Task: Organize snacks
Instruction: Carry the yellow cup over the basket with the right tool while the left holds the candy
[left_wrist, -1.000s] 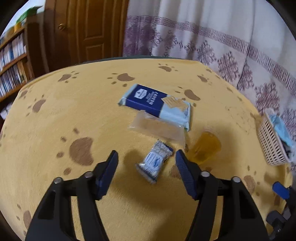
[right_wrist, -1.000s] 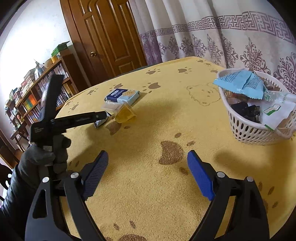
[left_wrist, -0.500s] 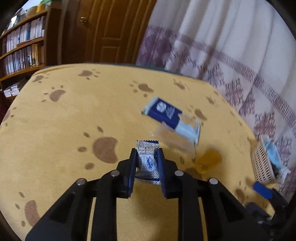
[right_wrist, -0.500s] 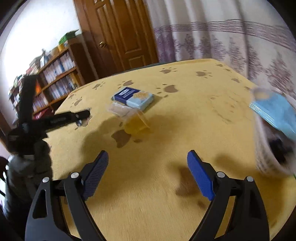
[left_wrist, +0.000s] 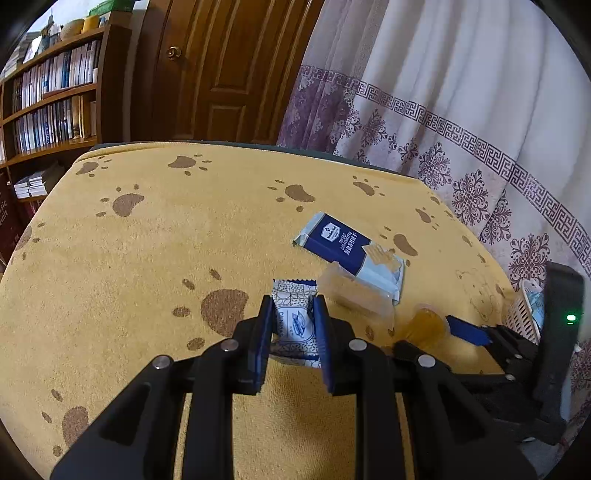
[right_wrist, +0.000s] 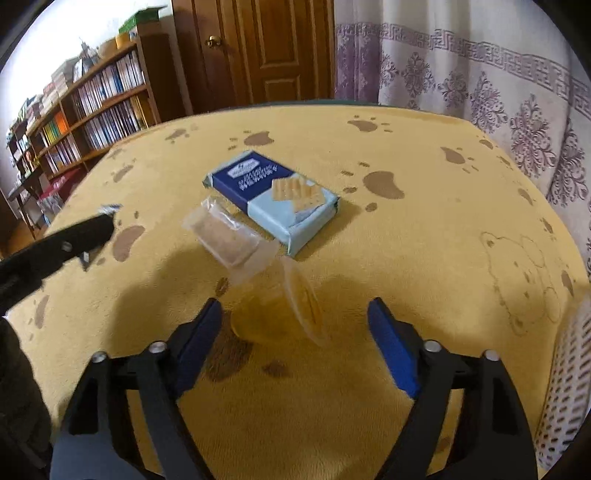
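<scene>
Left gripper (left_wrist: 293, 326) clamps the small blue-and-white patterned snack packet (left_wrist: 294, 317), likely for basket transfer; right gripper (right_wrist: 295, 332), jaws apart, straddles the amber jelly cup (right_wrist: 280, 314) to grasp it.

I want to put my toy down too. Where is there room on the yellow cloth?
Free: the wide paw-print stretch of cloth left of the cracker box, toward the bookshelf. Crowded: the box, clear packet and jelly cup bunch together, with the basket at right.
</scene>
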